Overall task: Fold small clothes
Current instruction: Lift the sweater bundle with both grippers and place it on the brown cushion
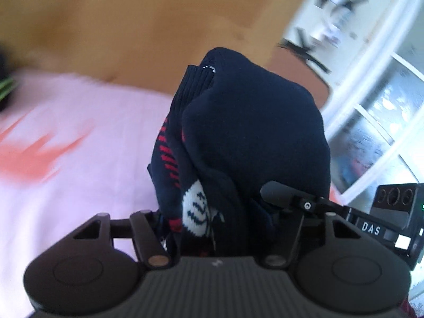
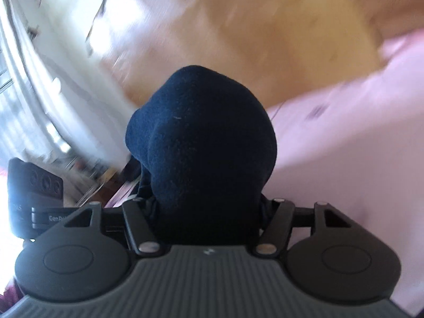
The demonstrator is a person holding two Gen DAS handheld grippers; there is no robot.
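A navy sock point(image 1: 246, 132) with red stripes and a white pattern is bunched up between the fingers of my left gripper point(image 1: 220, 212), which is shut on it; the cloth hides the fingertips. In the right wrist view a navy sock point(image 2: 201, 137) covers my right gripper point(image 2: 209, 212), which is shut on it, fingers hidden. A pink garment point(image 1: 79, 145) with an orange print lies on the wooden surface point(image 1: 132, 26) below; it also shows in the right wrist view point(image 2: 357, 145).
The other gripper's body point(image 1: 394, 212) shows at the right edge of the left view, and at the left edge of the right view point(image 2: 34, 196). White window frames point(image 1: 371, 92) and a floor lie beyond the table edge. Both views are motion-blurred.
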